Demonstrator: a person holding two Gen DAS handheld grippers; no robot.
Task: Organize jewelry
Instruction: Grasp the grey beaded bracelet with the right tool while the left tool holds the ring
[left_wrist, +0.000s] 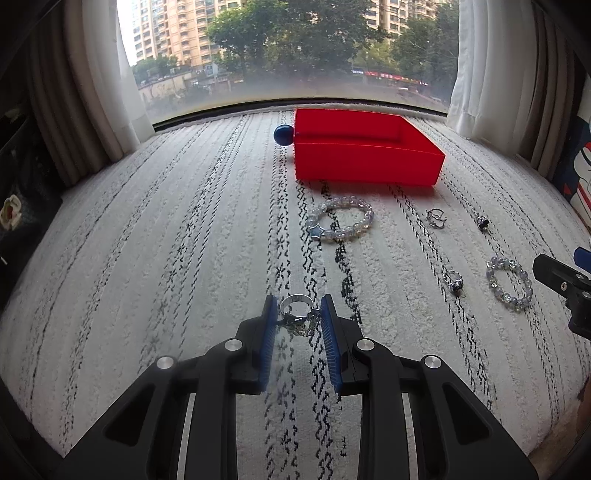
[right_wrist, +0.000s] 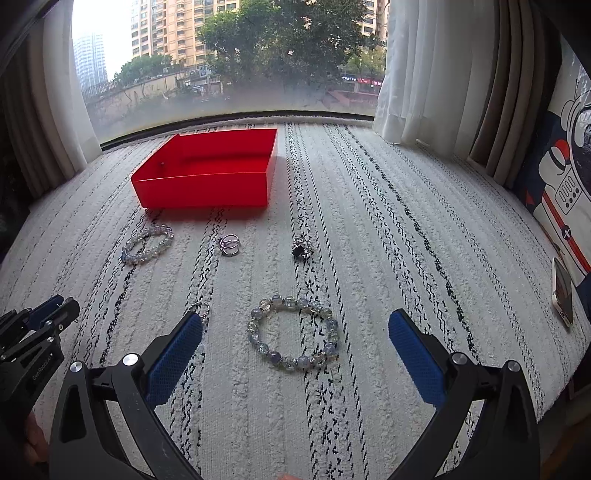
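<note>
A red open box (left_wrist: 365, 157) stands at the far side of the patterned cloth; it also shows in the right wrist view (right_wrist: 207, 184). My left gripper (left_wrist: 298, 312) has its jaws narrowly apart around a silver ring (left_wrist: 295, 306), which lies on the cloth; contact is unclear. My right gripper (right_wrist: 295, 332) is wide open with a beaded bracelet (right_wrist: 293, 334) on the cloth between its fingers. A second bracelet with a star charm (left_wrist: 340, 218) lies before the box. Small rings (left_wrist: 436, 218) (left_wrist: 482, 222) (left_wrist: 454, 281) lie nearby.
A blue ball (left_wrist: 283, 134) sits against the box's left side. Curtains (left_wrist: 110, 92) flank the window on both sides. A phone (right_wrist: 563, 291) lies at the right edge by a printed cushion (right_wrist: 565, 177).
</note>
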